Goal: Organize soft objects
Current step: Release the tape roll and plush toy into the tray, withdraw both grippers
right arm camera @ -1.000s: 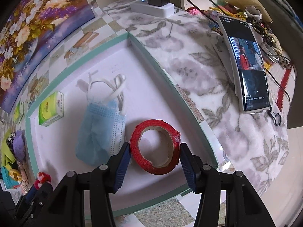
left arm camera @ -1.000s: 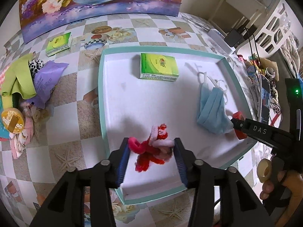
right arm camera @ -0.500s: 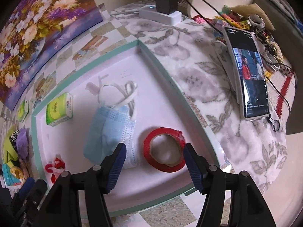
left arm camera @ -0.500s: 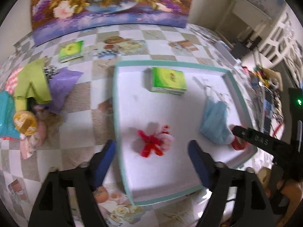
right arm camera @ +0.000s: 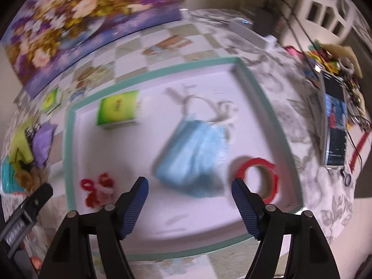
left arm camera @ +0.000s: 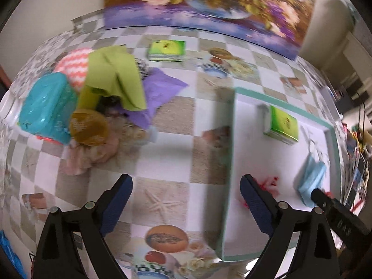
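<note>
Left wrist view: the left gripper (left arm camera: 186, 195) has just been opening; its jaws stand wide, nothing between them, over the checkered desk (left arm camera: 162, 144). The red fuzzy soft toy (left arm camera: 267, 183) lies in the white teal-rimmed tray (left arm camera: 229, 162) at 4 o'clock.

Right wrist view: the right gripper (right arm camera: 189, 196), likewise just opened wide, is empty. The light blue cloth face mask (right arm camera: 193, 153) lies at 12 o'clock, the red tape roll (right arm camera: 258, 176) at 2 o'clock, the toy (right arm camera: 97, 189) at 9 o'clock.

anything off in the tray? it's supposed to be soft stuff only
Yes: the red tape roll, near the right rim of the tray, is a rigid ring, not soft. With it lie a blue face mask, a green tissue pack and a red plush toy. Nothing looks spilled or damaged.
</note>
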`<action>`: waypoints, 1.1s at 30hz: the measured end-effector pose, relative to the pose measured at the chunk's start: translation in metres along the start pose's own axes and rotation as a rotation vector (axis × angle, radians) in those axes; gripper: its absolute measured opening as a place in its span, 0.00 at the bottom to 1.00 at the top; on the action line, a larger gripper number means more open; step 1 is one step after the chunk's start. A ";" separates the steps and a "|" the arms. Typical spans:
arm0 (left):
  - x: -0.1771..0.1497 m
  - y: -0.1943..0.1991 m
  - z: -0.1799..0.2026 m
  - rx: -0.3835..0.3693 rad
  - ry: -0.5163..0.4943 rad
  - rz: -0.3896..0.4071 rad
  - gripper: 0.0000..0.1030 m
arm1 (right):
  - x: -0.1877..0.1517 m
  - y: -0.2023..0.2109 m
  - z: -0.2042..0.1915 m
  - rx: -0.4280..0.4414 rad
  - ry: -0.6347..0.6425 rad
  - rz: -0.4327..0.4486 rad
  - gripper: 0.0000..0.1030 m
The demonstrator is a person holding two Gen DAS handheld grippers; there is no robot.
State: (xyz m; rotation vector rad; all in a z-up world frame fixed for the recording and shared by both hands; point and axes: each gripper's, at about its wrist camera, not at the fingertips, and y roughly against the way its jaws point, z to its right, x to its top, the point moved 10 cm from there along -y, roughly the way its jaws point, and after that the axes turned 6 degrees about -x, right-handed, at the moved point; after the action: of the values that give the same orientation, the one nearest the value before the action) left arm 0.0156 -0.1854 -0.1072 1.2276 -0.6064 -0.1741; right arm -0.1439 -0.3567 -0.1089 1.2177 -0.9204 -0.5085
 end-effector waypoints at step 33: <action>0.010 0.032 -0.182 0.106 0.405 0.036 0.91 | -0.028 0.042 -0.186 0.230 0.274 0.104 1.00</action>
State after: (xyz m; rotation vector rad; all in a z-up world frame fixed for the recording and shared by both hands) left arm 0.1130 -0.0279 -0.1108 1.3074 -0.2867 0.1382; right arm -0.0123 -0.2169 -0.0903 1.3985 -0.8171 -0.1490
